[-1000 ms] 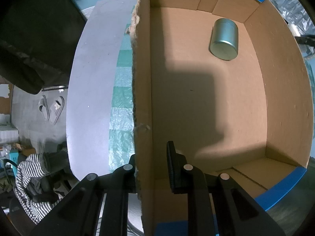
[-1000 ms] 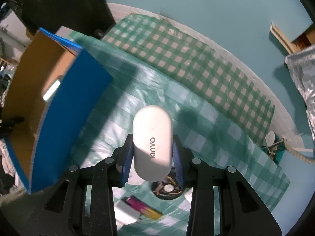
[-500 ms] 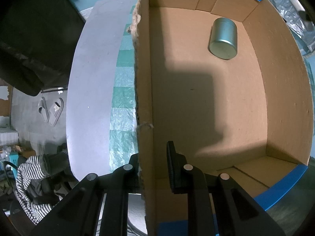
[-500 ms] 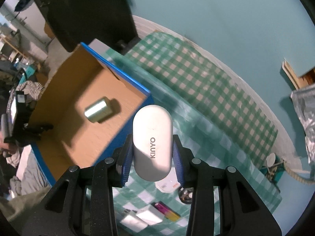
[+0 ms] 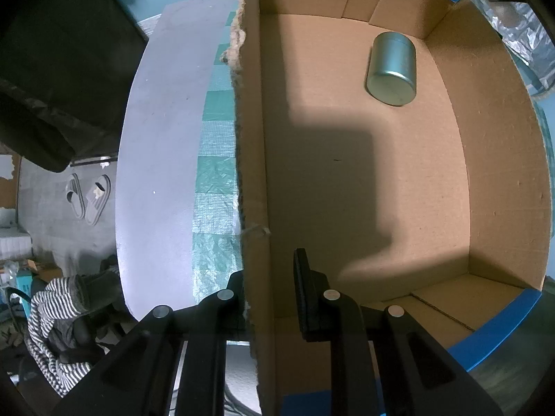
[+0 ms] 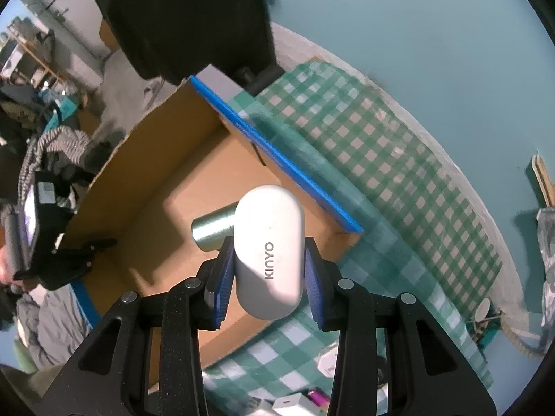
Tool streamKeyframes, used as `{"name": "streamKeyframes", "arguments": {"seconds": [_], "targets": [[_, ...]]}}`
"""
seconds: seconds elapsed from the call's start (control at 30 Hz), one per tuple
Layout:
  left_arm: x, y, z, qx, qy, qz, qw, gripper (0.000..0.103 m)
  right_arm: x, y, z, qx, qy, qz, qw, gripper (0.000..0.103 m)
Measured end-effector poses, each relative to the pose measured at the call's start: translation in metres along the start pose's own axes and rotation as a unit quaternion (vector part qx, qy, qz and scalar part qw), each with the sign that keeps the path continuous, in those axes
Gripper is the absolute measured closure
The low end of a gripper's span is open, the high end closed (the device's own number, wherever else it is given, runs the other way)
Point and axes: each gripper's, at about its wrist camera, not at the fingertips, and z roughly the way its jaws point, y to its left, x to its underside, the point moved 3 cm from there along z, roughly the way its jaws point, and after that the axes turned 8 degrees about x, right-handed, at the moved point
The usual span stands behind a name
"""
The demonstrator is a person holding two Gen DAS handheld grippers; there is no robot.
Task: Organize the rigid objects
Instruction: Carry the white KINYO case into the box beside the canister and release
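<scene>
1. Right gripper (image 6: 267, 270): clamped on a white oval KINYO case (image 6: 269, 253), blue ribbed pads (image 6: 222, 277) pressed against both its sides, rounded end pointing away from the camera.
2. White case: held in the air above the near corner of the open cardboard box (image 6: 166, 187), over the box floor and overlapping the view of the silver tin (image 6: 211, 228).
3. Silver tin: lying on its side on the box floor, near the blue-edged far wall; in the left wrist view, seen toward the far right corner (image 5: 392, 64).
4. Left gripper (image 5: 269, 287): straddling the torn left wall of the box (image 5: 253, 173), one finger outside and the black padded finger (image 5: 305, 294) inside; contact of the pads with the cardboard impossible to judge.
5. Box: resting on a green checked tablecloth (image 6: 399, 159); blue tape along its rims (image 5: 496, 326); round hole in the far wall.
6. Small white and pink items (image 6: 305, 402) lying on the cloth below the right gripper, too blurred to name.
7. Beyond the table edge: grey slippers (image 5: 86, 197) on the floor and a striped garment (image 5: 55, 312).
</scene>
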Motion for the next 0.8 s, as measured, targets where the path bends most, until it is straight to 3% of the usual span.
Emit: {"name": "streamKeyframes", "arguments": {"seconds": [0.43, 0.8], "targets": [[0.002, 0.005, 0.000, 0.003, 0.000, -0.003, 1.0000, 0.086, 0.001, 0.013, 0.044, 0.013, 0.045, 0.002, 0.999, 0.066], [0.003, 0.002, 0.001, 0.001, 0.002, 0.006, 1.0000, 0.086, 0.003, 0.007, 0.038, 0.021, 0.030, 0.027, 0.999, 0.066]]}}
